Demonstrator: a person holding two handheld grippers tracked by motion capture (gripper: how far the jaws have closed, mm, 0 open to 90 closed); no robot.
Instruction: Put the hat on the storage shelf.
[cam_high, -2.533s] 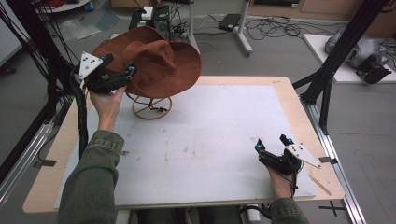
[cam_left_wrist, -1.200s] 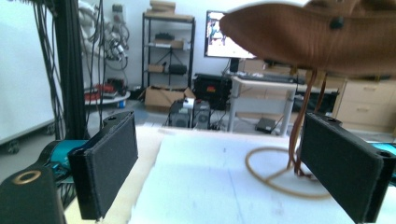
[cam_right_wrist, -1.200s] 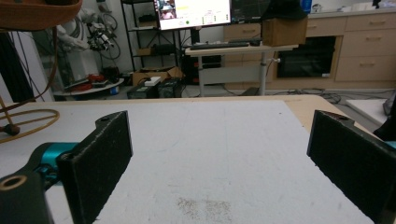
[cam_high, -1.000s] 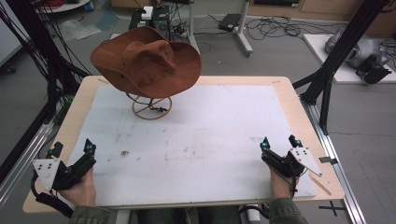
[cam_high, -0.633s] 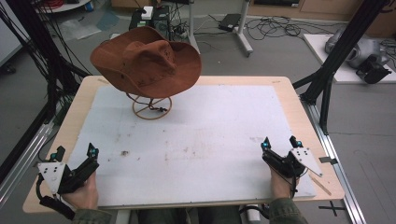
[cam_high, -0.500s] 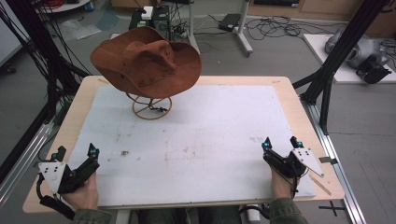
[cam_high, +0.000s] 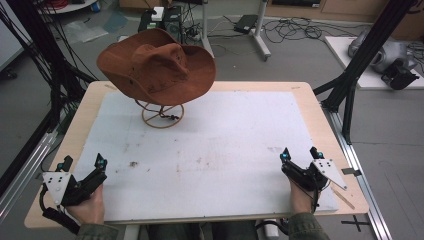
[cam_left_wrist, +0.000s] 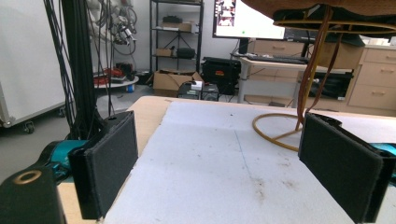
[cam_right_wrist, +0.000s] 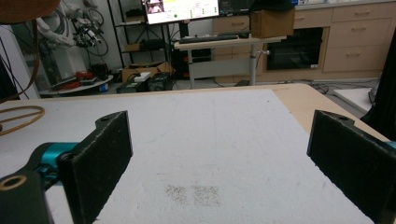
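While the brown hat (cam_high: 157, 67) sits on its wire stand (cam_high: 161, 114) at the table's (cam_high: 320, 120) far left, both hand-held grippers, left (cam_high: 81, 165) and right (cam_high: 300, 153), rest spread and empty near the front edge; I'd keep them parked low, well clear.

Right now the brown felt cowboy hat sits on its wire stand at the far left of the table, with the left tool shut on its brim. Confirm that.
Not quite. The brown felt cowboy hat does sit on its wire stand at the far left, but the left tool is open and empty at the near left edge of the table, far from the brim. The high view shows it.
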